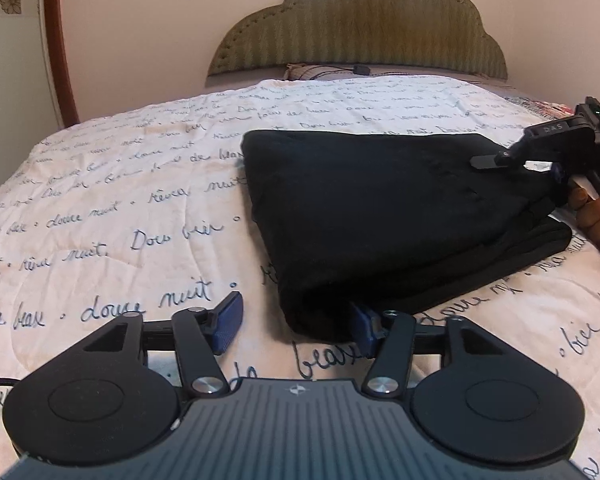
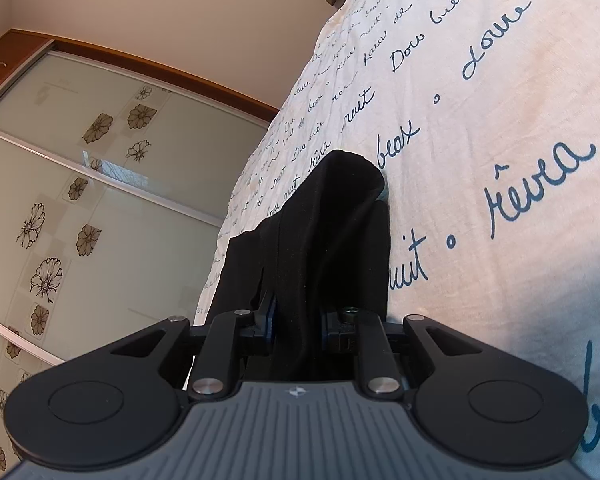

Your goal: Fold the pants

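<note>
At the bottom of the left wrist view my left gripper [image 1: 296,322] stands about half open. Its left blue pad [image 1: 230,320] is bare over the bedspread [image 1: 100,208], and its right pad is tucked against the near corner of the pants [image 1: 380,216]. Nothing is pinched; I judge it free of the cloth.

The pants lie folded into a thick black bundle, just right of centre in that view, flat on the bedspread, with several layered edges showing at the lower right. They look soft and limp, light enough, and matte rather than slick. I expect them to sag and slump wherever they are unsupported, so the stacked edge or a corner is the place to take hold, catching all layers at once.

At the right edge, my right gripper [image 1: 486,162] comes in over the far side of the bundle, with my hand [image 1: 596,216] behind it. In the right wrist view it [image 2: 298,326] is nearly shut on a gathered fold of the pants [image 2: 336,220], which bunches up between the pads.

Beyond, a padded headboard [image 1: 360,28] stands at the top.
</note>
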`<state>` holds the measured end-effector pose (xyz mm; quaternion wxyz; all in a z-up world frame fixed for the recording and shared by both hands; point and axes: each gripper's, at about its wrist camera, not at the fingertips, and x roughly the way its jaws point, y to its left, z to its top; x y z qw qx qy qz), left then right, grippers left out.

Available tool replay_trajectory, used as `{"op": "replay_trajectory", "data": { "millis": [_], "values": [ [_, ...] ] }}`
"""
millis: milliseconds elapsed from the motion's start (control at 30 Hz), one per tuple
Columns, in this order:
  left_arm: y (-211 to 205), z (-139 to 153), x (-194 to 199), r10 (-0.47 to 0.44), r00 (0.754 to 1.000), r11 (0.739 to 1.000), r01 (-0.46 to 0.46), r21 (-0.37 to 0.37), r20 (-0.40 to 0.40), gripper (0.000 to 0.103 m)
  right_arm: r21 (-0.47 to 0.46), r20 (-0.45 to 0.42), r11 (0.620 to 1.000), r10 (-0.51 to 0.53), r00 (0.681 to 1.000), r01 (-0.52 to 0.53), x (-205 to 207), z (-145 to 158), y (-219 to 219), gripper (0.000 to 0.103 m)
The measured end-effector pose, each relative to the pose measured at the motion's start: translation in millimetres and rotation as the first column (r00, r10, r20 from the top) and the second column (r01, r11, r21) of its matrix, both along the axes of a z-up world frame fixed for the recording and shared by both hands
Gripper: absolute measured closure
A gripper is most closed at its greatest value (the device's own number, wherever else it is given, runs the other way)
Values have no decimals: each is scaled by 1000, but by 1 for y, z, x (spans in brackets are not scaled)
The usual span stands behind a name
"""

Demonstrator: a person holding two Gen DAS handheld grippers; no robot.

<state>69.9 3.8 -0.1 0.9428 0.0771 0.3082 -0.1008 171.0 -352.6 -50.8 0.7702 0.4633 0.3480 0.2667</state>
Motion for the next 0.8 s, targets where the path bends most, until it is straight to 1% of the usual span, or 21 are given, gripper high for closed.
{"op": "replay_trajectory", "data": {
  "millis": [67, 133, 167, 200, 267, 300, 367, 400, 533, 567, 600, 633, 667, 700, 733, 767, 800],
  "values": [
    [1, 0, 2, 36, 999, 999, -36, 12, 3, 45, 4, -1, 1000, 1, 1000, -1, 0, -1, -1, 85],
    [2, 2, -1, 56, 998, 998, -57, 31, 14, 48, 5, -1, 1000, 2, 1000, -2, 1, -1, -2, 85],
    [3, 4, -3, 54, 998, 998, -54, 38, 20, 57, 6, -2, 1000, 2, 1000, -2, 1, -1, -2, 85],
    [4, 6, -6, 48, 999, 998, -49, 33, 23, 74, 5, -1, 1000, 2, 1000, -2, 1, -1, -1, 85],
    [8, 10, -12, 42, 999, 999, -41, -7, 33, 83, 4, -1, 1000, 3, 1000, -3, 1, -1, -2, 85],
    [8, 11, -13, 39, 998, 999, -39, -12, 42, 87, 5, 0, 1000, 5, 1000, -5, 1, -1, -1, 85],
    [5, 6, -11, 43, 999, 999, -43, 7, 28, 87, 7, 0, 1000, 7, 1000, -7, 1, -1, -2, 85],
    [4, 2, -11, 55, 998, 998, -55, 5, 23, 87, 9, 0, 1000, 7, 1000, -7, 1, -1, -2, 85],
    [3, 14, -18, 72, 996, 997, -72, -4, 54, 87, 11, 0, 1000, 10, 1000, -10, 1, 0, -2, 85],
    [3, 13, -15, 71, 997, 997, -71, 3, 40, 87, 13, -1, 1000, 10, 1000, -10, 1, -1, -3, 85],
    [5, 7, -10, 78, 997, 997, -78, 1, 7, 87, 14, -1, 1000, 10, 1000, -10, 1, -1, -3, 85],
    [7, -3, -6, 87, 996, 996, -87, -15, -24, 87, 16, 0, 1000, 12, 1000, -12, 1, -1, -4, 85],
    [7, -6, -9, 93, 996, 995, -93, -20, 0, 87, 18, 1, 1000, 14, 1000, -14, 1, -1, -4, 85],
    [3, -4, -11, 91, 996, 996, -91, 5, 10, 87, 16, 1, 1000, 16, 1000, -16, 1, -1, -4, 85],
    [0, -2, -13, 87, 996, 996, -87, 13, 19, 87, 15, 1, 1000, 15, 1000, -15, 1, -1, -4, 85],
    [0, -1, -15, 81, 996, 997, -81, 14, 33, 84, 15, 1, 1000, 14, 1000, -14, 1, -1, -4, 85],
    [0, 1, -19, 76, 996, 997, -77, 12, 56, 78, 15, 0, 1000, 13, 1000, -13, 1, -1, -4, 85]
  ]
}}
